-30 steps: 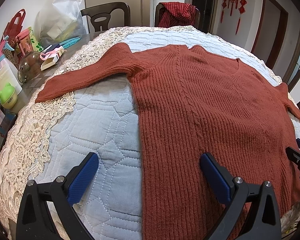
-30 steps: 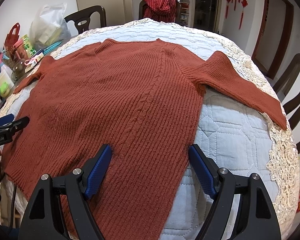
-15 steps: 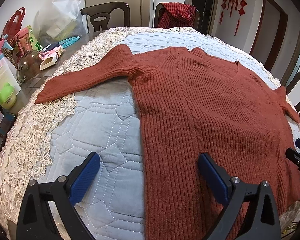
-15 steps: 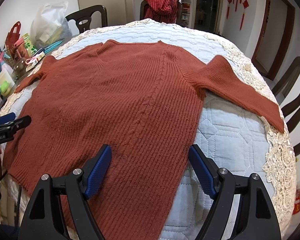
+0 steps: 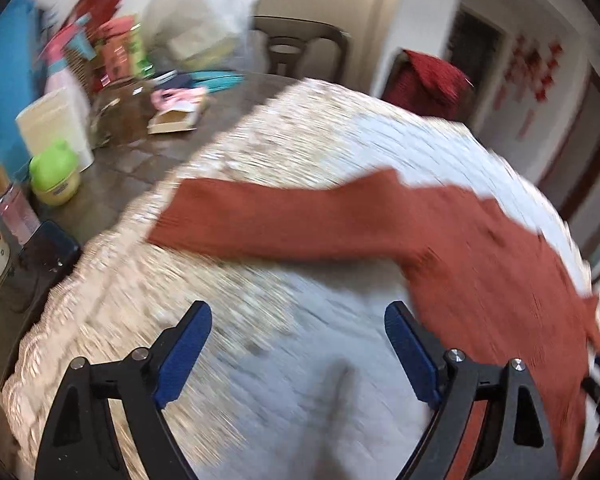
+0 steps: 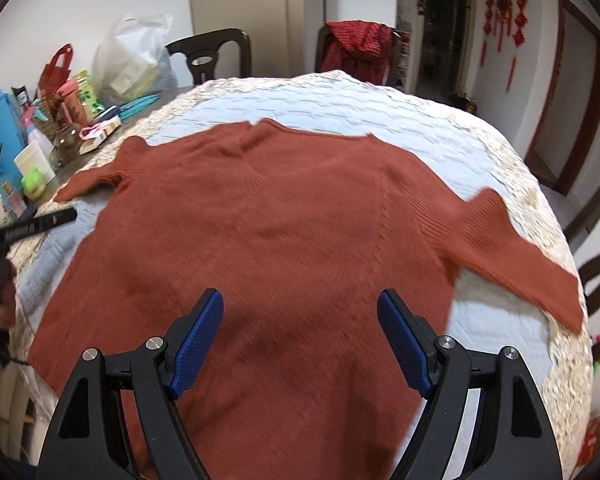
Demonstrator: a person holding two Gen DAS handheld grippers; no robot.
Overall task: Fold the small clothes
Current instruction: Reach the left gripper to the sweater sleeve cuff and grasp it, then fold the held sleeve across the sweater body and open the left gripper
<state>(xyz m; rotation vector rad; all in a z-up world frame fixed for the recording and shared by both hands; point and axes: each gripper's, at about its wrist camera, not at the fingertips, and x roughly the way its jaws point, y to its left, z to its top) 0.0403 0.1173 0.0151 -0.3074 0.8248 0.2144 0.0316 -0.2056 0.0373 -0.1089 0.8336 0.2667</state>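
A rust-red knit sweater [image 6: 284,232] lies flat and spread out on a round table under a quilted blue cloth [image 6: 340,108] with a lace border. Its left sleeve [image 5: 268,220] stretches toward the table's left edge; its right sleeve [image 6: 516,252] reaches the right edge. My left gripper [image 5: 298,344] is open and empty above the quilt, just in front of the left sleeve; this view is blurred by motion. My right gripper [image 6: 300,336] is open and empty above the sweater's lower body. The left gripper's tip [image 6: 52,220] shows at the far left in the right wrist view.
Clutter crowds the table's left side: a green jar [image 5: 54,176], bottles [image 5: 14,212], a white container [image 5: 56,128], a black phone [image 5: 28,276], boxes and a plastic bag [image 6: 132,64]. Dark chairs [image 6: 208,52] stand behind; one holds a red garment [image 6: 356,48].
My left gripper has swung left, from the sweater's body to the left sleeve and table edge. My right gripper has pulled back slightly. Both stay open.
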